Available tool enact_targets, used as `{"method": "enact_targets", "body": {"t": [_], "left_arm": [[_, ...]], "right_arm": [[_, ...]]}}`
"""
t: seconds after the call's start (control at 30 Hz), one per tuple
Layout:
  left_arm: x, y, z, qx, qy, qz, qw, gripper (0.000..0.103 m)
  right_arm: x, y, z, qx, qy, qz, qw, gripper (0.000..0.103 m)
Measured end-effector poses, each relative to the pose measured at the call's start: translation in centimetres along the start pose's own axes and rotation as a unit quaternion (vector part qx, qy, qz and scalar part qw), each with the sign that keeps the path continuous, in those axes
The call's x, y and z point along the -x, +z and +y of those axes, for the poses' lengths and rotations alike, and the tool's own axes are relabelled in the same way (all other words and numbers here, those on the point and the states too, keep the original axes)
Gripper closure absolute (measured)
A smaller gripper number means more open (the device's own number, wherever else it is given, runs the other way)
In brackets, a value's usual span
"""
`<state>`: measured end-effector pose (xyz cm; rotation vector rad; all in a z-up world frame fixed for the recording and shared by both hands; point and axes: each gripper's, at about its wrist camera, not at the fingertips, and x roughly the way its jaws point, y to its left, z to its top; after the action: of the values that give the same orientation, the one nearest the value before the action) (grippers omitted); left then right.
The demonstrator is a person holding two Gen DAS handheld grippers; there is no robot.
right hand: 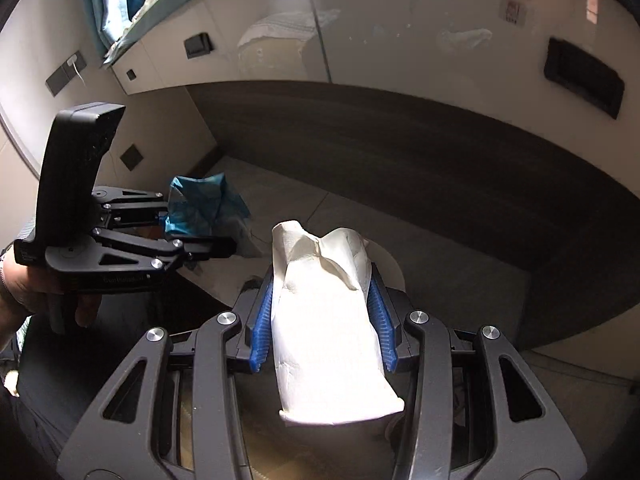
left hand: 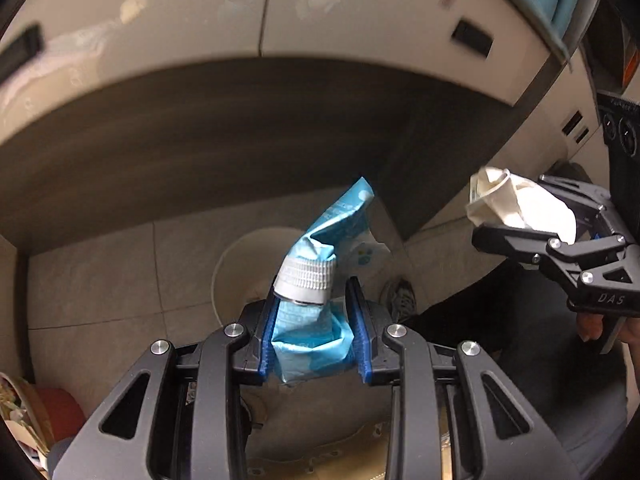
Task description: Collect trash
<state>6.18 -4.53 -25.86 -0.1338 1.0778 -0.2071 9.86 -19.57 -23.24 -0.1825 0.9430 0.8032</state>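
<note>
My left gripper (left hand: 310,300) is shut on a crumpled blue wrapper with a white ribbed cap (left hand: 316,272); it holds it in the air above a round white bin (left hand: 228,264) on the tiled floor. My right gripper (right hand: 324,276) is shut on a crushed white paper cup (right hand: 324,320), also held in the air. In the left wrist view the right gripper (left hand: 486,220) and the cup (left hand: 516,204) are to the right. In the right wrist view the left gripper (right hand: 200,224) with the blue wrapper (right hand: 200,204) is to the left.
A dark curved tabletop edge (left hand: 200,140) arches over the floor, with pale cabinet fronts (left hand: 360,12) behind it. A shoe (left hand: 398,296) is on the floor near the bin. A basket with scraps (left hand: 20,412) sits at the lower left.
</note>
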Motion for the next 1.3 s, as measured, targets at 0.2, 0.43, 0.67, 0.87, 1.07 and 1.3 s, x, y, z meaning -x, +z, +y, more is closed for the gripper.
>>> {"method": "enact_targets", "body": {"t": [0.2,0.43,0.67,0.87,1.07,1.3], "left_arm": [[-4.6,0.2,0.7,-0.001,-0.005,0.030,0.9995,0.070],[-6.5,1.2,1.9,-0.007,-0.002,0.043,0.9990,0.059],[-5.3,2.0,3.2,0.021,0.022,0.012,0.9995,0.008],[-2.8,2.4,5.8,0.052,0.053,-0.010,0.9972,0.006],[-0.6,2.4,7.7,0.072,0.060,-0.021,0.9954,0.006],[1.9,2.3,7.9,0.072,0.074,-0.035,0.9941,0.006]], "right_arm": [[-3.3,-0.7,-2.3,-0.017,-0.003,0.014,1.000,0.063],[-5.9,-0.3,-3.7,-0.030,0.004,0.040,0.999,0.063],[-7.7,-0.2,-3.6,-0.024,0.013,0.059,0.998,0.063],[-10.1,0.0,-2.6,-0.007,0.018,0.086,0.996,0.063],[-12.9,-0.3,-0.3,0.041,0.014,0.115,0.992,0.055],[-13.0,-0.6,0.8,0.034,-0.002,0.102,0.994,0.007]]}}
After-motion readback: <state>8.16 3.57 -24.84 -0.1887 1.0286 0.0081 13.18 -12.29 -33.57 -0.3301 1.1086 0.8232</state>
